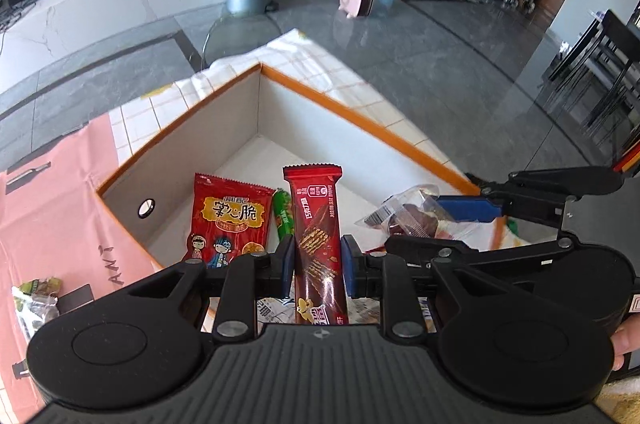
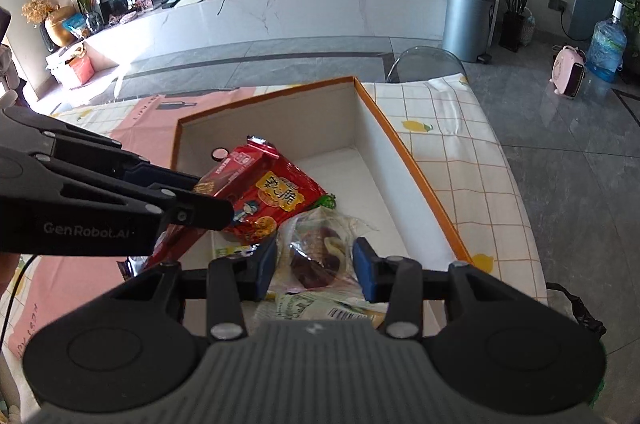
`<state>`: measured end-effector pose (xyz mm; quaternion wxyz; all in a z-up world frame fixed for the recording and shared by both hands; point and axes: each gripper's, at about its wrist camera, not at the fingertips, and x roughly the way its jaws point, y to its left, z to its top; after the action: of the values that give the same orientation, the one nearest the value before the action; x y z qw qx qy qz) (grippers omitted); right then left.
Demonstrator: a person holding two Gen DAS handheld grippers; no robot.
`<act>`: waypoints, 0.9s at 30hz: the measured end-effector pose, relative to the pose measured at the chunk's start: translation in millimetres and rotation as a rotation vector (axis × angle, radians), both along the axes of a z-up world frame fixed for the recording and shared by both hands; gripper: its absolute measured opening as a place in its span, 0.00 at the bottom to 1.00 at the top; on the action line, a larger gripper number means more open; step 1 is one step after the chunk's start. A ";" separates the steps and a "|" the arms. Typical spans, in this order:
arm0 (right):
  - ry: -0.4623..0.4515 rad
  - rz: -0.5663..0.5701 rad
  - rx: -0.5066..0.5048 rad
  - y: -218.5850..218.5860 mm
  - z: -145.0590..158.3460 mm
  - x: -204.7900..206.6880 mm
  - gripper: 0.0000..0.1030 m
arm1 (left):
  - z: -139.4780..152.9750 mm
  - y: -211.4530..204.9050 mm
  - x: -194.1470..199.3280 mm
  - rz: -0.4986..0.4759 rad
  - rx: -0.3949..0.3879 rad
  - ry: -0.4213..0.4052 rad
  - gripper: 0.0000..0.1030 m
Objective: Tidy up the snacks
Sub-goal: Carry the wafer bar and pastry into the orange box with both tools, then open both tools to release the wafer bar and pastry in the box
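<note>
**Now: two snacks over the box**

Holding tight with the left claw (image 1: 316, 264) on a long red chocolate bar (image 1: 318, 240). Pinching with the right claw (image 2: 314, 268), part open, on a clear bag of sweets (image 2: 320, 252). Hanging both above the white box (image 1: 256, 111), near a red chip bag (image 1: 228, 220) already inside. Best to lower slowly, keep the claws apart, find a bare spot, then let go gently.

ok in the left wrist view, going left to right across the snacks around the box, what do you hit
red snack bag → green stick → chocolate wafer bar, clamped in the left gripper → clear packet, held by the right gripper
</note>
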<state>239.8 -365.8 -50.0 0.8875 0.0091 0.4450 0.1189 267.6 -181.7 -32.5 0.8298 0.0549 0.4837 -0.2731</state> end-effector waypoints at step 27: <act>0.287 0.071 -0.160 19.8 -90.3 82.4 0.42 | -76.7 -7.3 56.6 0.030 0.140 0.216 0.26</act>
<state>322.2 -346.0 -140.3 0.8080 -0.0605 0.5753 0.1118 324.2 -189.0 -109.2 0.7709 0.0756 0.5890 -0.2304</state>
